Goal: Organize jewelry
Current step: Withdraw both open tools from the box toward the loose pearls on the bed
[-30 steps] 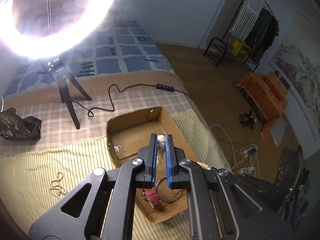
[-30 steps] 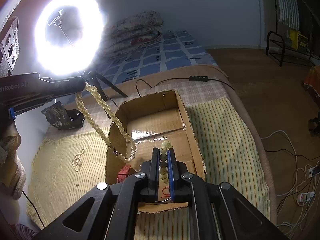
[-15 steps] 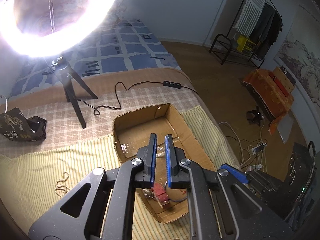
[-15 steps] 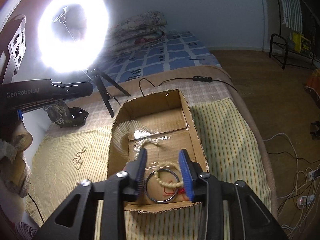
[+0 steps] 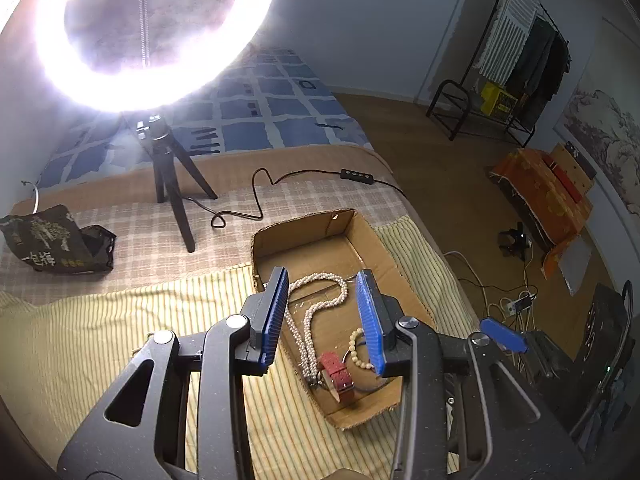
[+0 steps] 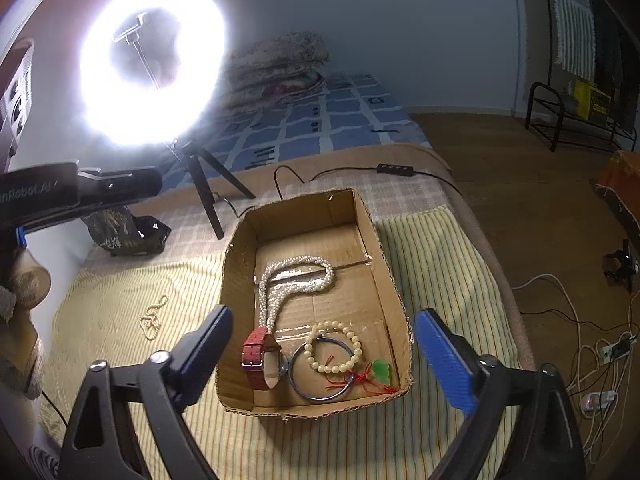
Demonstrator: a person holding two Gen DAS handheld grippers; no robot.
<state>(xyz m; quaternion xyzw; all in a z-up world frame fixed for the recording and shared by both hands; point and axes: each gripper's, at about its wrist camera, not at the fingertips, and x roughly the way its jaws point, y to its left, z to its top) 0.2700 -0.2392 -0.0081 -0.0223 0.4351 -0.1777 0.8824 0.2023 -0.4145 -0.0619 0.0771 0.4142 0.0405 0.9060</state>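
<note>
A cardboard box (image 6: 384,264) lies on the striped bedspread. In it are a long pearl necklace (image 6: 296,276), a cream bead bracelet (image 6: 334,346) over a metal bangle (image 6: 320,392), a red-strapped watch (image 6: 256,356) and a green pendant on red cord (image 6: 382,370). My right gripper (image 6: 328,350) hovers over the box's near end, its jaws opening wide with nothing pressed between them. My left gripper (image 5: 322,316) is above the box (image 5: 304,228) from the left, jaws opening and holding nothing. The pearl necklace (image 5: 320,308) and the watch (image 5: 336,372) lie below it. A small bead chain (image 6: 152,318) lies on the bedspread left of the box.
A lit ring light (image 6: 152,76) on a black tripod (image 6: 208,204) stands behind the box, and its cable (image 6: 320,174) trails across the checked blanket. A black printed bag (image 6: 124,232) lies at the back left. The bed's edge drops to a wooden floor with cables on the right.
Both grippers were shut a second ago, left on the hanging pearl necklace, right on the bead bracelet. Both have opened, and the necklace and bracelet now lie in the box.
</note>
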